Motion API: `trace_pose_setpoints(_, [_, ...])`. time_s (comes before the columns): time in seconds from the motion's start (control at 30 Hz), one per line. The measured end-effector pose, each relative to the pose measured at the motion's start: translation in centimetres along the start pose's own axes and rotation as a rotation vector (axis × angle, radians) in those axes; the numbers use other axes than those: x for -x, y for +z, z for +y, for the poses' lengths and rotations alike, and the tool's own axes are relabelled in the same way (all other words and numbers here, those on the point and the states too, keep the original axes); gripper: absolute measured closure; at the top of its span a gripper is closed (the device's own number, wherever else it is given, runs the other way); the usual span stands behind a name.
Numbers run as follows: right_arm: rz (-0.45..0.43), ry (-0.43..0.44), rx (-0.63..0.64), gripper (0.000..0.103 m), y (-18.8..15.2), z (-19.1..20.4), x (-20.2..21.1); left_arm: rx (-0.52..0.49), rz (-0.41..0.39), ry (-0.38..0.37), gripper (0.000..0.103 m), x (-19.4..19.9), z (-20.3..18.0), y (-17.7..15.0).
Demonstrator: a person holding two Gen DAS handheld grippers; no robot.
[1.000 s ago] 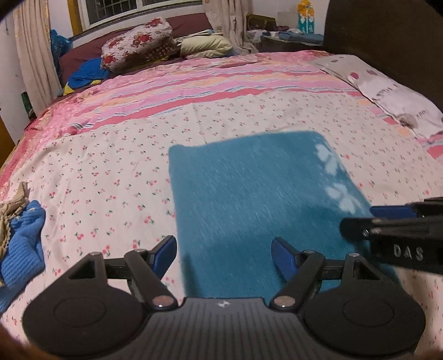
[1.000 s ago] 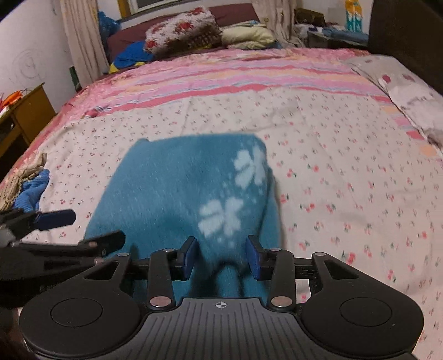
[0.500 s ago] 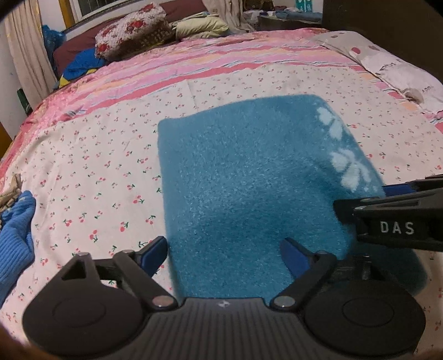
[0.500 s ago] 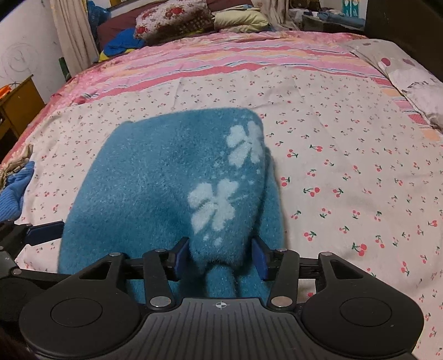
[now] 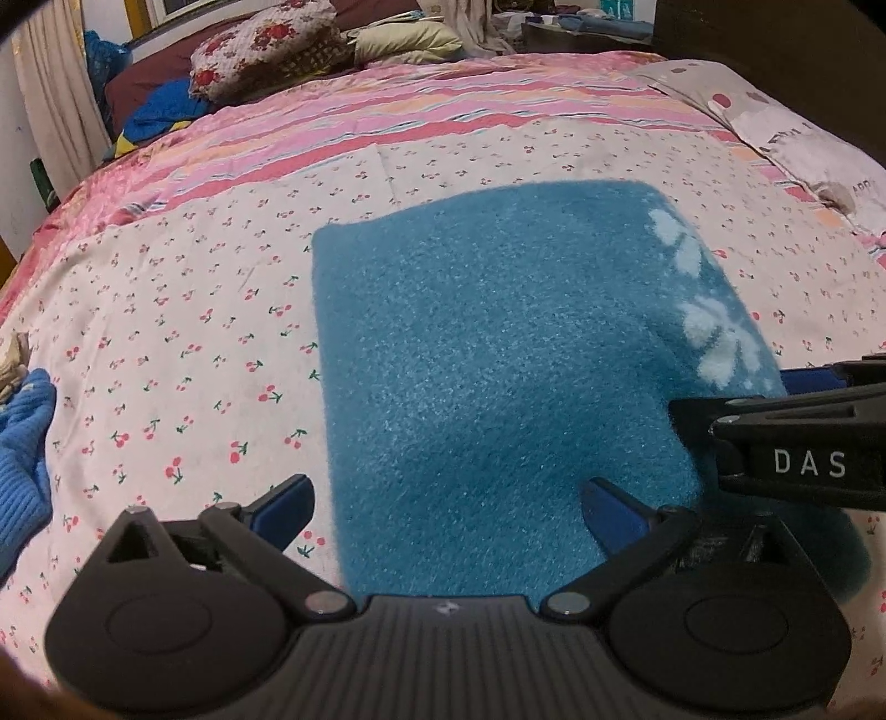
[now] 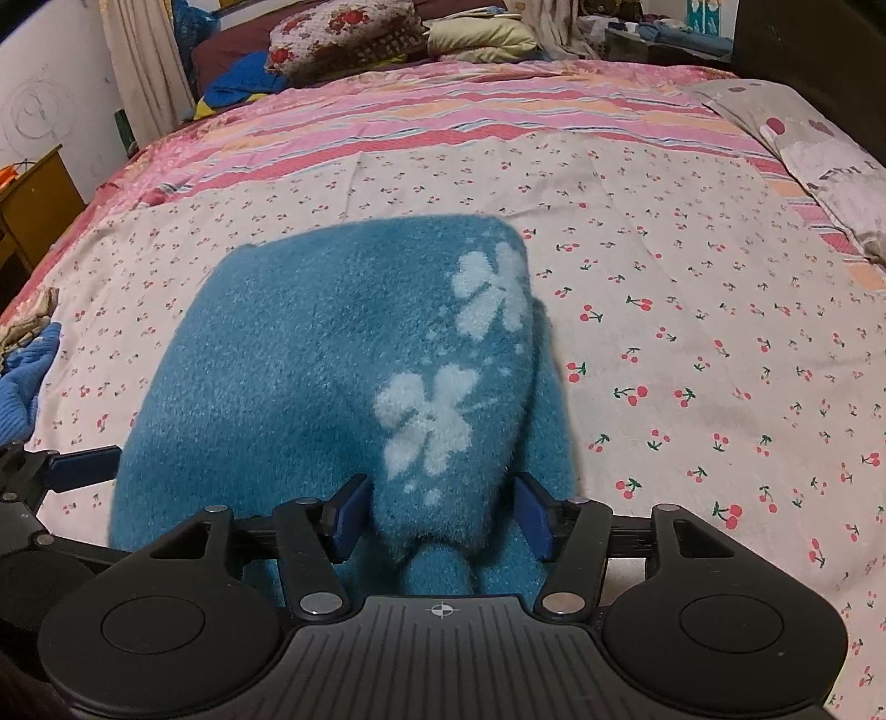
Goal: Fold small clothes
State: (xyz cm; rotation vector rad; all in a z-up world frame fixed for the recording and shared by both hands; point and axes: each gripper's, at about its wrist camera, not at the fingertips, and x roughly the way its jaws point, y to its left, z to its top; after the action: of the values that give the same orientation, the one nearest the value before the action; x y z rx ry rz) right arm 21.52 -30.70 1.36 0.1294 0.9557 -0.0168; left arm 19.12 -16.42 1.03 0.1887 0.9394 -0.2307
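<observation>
A fuzzy teal garment (image 5: 487,354) with pale flower prints lies folded flat on the cherry-print bedspread (image 5: 183,343); it also fills the right wrist view (image 6: 310,365). My left gripper (image 5: 446,507) is open, its jaws wide apart over the garment's near left edge. My right gripper (image 6: 437,512) is open, with a bunched fold of the garment's near right corner lying between its jaws; it shows from the side in the left wrist view (image 5: 797,432).
A blue knit item (image 5: 22,459) lies at the bed's left edge, also in the right wrist view (image 6: 22,382). Pillows (image 5: 266,50) and bedding are piled at the headboard. A grey pillow (image 6: 830,160) lies at the right. A wooden cabinet (image 6: 33,199) stands left of the bed.
Both grippers have lowered and moved forward over the garment, which looks larger. My right gripper's jaws have widened around the bunched fold. My left gripper's jaws have opened wider.
</observation>
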Motion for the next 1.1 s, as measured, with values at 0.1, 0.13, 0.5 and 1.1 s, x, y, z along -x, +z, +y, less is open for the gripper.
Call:
trace_pose_setpoints(0.1, [0.000,-0.004,0.000,0.045,0.0,0.1,0.0,-0.002,0.001,-0.001,0.000,-0.1,0.0,0.1])
trace_pose_setpoints(0.13, [0.000,-0.003,0.000,0.044,0.1,0.1,-0.1,-0.002,0.001,-0.001,0.000,-0.1,0.0,0.1])
trace_pose_setpoints(0.5, [0.001,-0.002,-0.012,0.033,0.5,0.3,-0.4,-0.032,-0.004,0.010,0.000,-0.5,-0.2,0.3])
trace_pose_setpoints(1.1, [-0.048,-0.086,0.038,0.004,1.1,0.6,-0.2,-0.065,-0.044,0.060,0.000,-0.3,-1.4,-0.2])
